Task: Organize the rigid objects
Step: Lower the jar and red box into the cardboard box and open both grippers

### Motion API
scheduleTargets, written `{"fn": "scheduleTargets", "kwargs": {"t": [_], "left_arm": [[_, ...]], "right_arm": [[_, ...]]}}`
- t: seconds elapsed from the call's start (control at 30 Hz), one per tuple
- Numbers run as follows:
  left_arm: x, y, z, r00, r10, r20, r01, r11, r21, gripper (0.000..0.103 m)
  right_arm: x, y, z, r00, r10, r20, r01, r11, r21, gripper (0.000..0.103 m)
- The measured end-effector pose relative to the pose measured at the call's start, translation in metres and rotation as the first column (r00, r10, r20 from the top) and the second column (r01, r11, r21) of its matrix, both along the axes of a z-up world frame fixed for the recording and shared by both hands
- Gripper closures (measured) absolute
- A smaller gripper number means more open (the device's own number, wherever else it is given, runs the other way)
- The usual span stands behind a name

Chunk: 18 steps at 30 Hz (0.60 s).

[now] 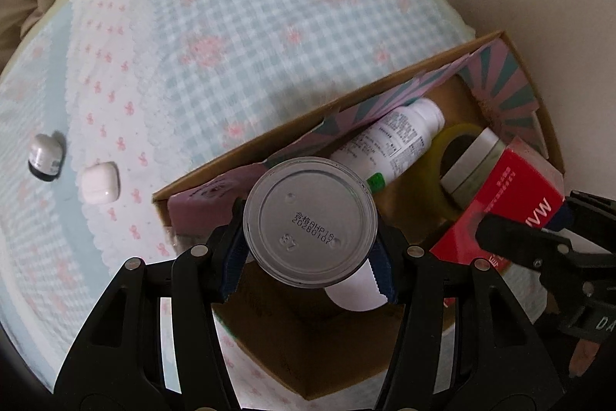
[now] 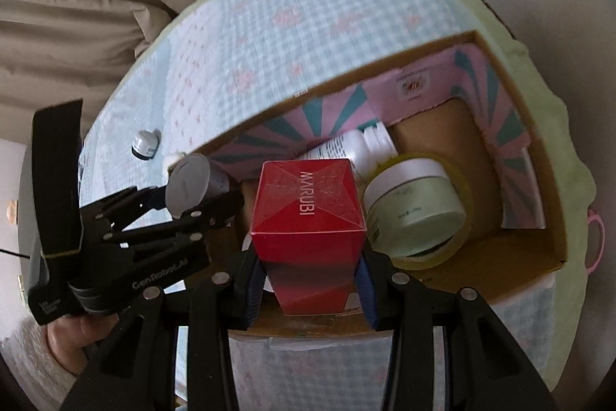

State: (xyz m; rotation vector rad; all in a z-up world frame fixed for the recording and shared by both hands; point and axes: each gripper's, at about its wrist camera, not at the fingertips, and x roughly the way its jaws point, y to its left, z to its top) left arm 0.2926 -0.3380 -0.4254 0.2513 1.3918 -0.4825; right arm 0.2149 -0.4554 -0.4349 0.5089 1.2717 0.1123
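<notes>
My left gripper (image 1: 310, 241) is shut on a grey metal can (image 1: 310, 222), bottom facing the camera, held over the near left corner of the cardboard box (image 1: 269, 145); it also shows in the right wrist view (image 2: 192, 185). My right gripper (image 2: 308, 268) is shut on a red MARUBI carton (image 2: 308, 203), held over the box's (image 2: 554, 249) near side; the carton also shows in the left wrist view (image 1: 508, 203). Inside the box lie a white bottle (image 1: 392, 141), a tape roll (image 2: 458, 245) and a pale green jar (image 2: 415, 207).
The box sits on a bed with a blue checked, pink-flowered cover (image 1: 231, 26). On the cover left of the box lie a white earbud case (image 1: 99, 183) and a small dark jar with a white lid (image 1: 45, 156), also in the right wrist view (image 2: 144, 143).
</notes>
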Motion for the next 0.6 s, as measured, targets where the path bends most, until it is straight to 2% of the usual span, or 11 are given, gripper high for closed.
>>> {"fn": "scheduleTargets", "kwargs": {"t": [0.13,0.17,0.2,0.23,0.27,0.3,0.33,0.47,0.6], "left_arm": [[0.003,-0.004,-0.004,1.0,-0.022,-0.008,0.022,1.0,0.014,0.051],[0.003,-0.005,-0.001,1.0,-0.031,-0.004,0.031,0.999,0.009,0.044],[0.004,-0.005,0.002,0.999,-0.035,0.006,0.035,0.999,0.012,0.014],[0.004,-0.003,0.009,0.999,-0.032,0.033,0.031,0.999,0.03,0.0],[0.005,0.0,0.014,0.998,-0.027,0.059,0.025,0.999,0.026,0.0],[0.007,0.003,0.017,0.998,-0.025,0.06,0.024,1.0,0.013,0.0],[0.009,0.007,0.019,0.998,-0.02,0.056,0.02,1.0,0.003,0.0],[0.011,0.017,0.021,0.998,-0.017,0.053,0.016,1.0,0.022,0.0],[0.008,0.021,0.024,0.998,-0.014,0.06,0.012,0.999,0.037,0.0]], "right_arm": [[0.001,0.001,-0.006,1.0,0.027,-0.009,-0.027,0.999,0.044,0.064],[0.003,0.003,-0.007,0.999,0.034,-0.014,-0.034,0.998,0.044,0.064],[0.003,0.003,-0.007,0.999,0.032,-0.022,-0.031,0.999,0.044,0.06],[0.003,0.001,-0.008,0.999,0.016,-0.035,-0.015,0.999,0.049,0.049],[0.002,-0.001,-0.007,0.999,-0.013,-0.041,0.014,1.0,0.025,0.043],[0.0,-0.005,-0.006,0.998,-0.045,-0.045,0.045,0.999,-0.001,0.018],[-0.002,-0.008,-0.007,0.997,-0.06,-0.052,0.059,0.998,-0.011,0.0],[-0.014,-0.017,-0.009,0.995,-0.088,-0.051,0.089,0.996,0.026,0.0],[-0.02,-0.013,-0.006,0.997,-0.069,-0.04,0.069,0.998,-0.01,0.0]]}}
